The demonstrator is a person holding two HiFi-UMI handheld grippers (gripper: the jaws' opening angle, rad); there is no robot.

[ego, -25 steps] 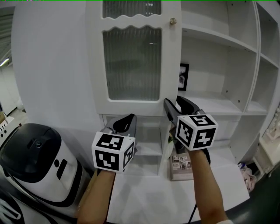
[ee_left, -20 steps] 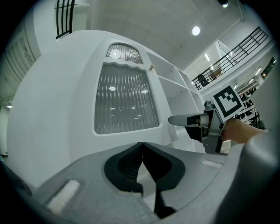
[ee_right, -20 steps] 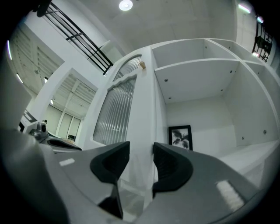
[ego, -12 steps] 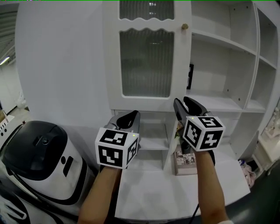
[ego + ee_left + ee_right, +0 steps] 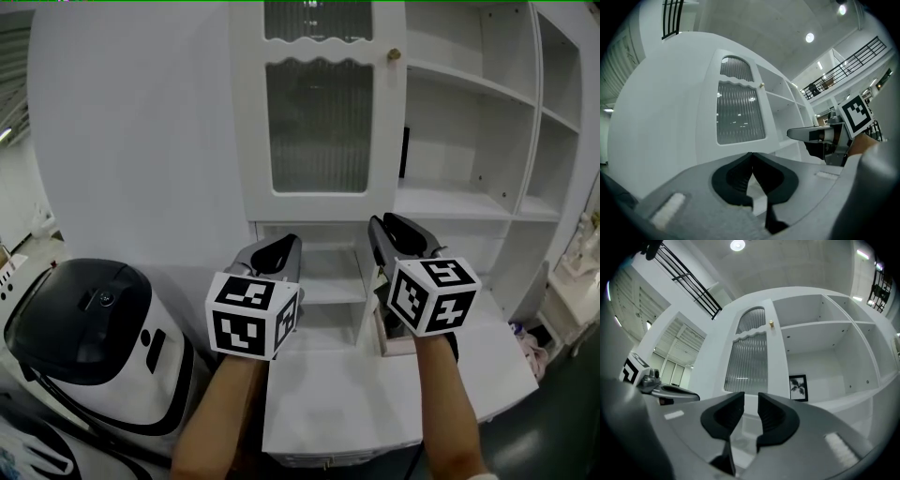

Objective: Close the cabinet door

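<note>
Head view, cabinet door (image 5: 319, 122): white, ribbed glass pane, standing open at top centre, small round knob (image 5: 395, 54) near its upper right corner
Head view, shelves (image 5: 469, 202): white and uncovered, just right of the door's free edge
Head view, left gripper (image 5: 281, 246): held level below the door, well apart from it, marker cube towards the camera
Head view, right gripper (image 5: 392, 225): beside the left one, below the door's knob side, touching nothing
Head view, lower left: rounded white and black machine (image 5: 94, 328) beside the white counter (image 5: 347, 394)
Left gripper view, claw: jaws pressed together at the tips, nothing between them
Left gripper view, door (image 5: 739, 112): ahead and above, clear of the jaws
Right gripper view, claw: narrow gap, just been closing, nothing between the jaws
Right gripper view, door (image 5: 749, 357): straight ahead above the jaws, knob (image 5: 771, 323) on its right edge, not touched
Right gripper view, framed picture (image 5: 798, 387): on a shelf, just right of the door
</note>
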